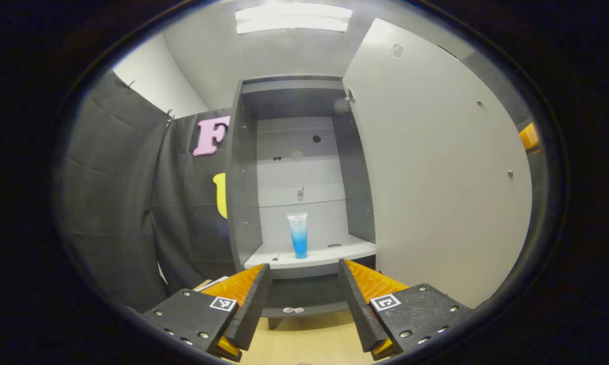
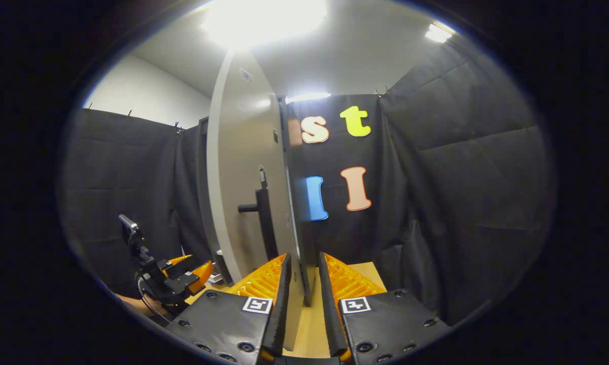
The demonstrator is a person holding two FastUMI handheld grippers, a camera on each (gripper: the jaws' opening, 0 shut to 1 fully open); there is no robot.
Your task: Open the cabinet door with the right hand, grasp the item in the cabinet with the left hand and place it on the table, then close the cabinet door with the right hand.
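A white-and-blue tube [image 1: 298, 235] stands upright on the pale shelf [image 1: 345, 251] inside the open grey cabinet [image 1: 243, 177]. My left gripper [image 1: 304, 266] is open, a short way in front of the shelf and below the tube, with nothing between its fingers. The cabinet door [image 1: 436, 177] is swung out to the right. In the right gripper view the door [image 2: 243, 152] stands edge-on, and my right gripper [image 2: 304, 259] is shut on its free edge, below the dark bar handle [image 2: 261, 213]. The left gripper [image 2: 182, 276] and the hand holding it show at the lower left.
A light wooden table [image 1: 309, 339] lies under the cabinet, and its top [image 2: 365, 268] runs on to the right of the door. Black cloth walls close in the booth on the left [image 1: 121, 203] and right [image 2: 461, 203]. Small fittings lie on the shelf.
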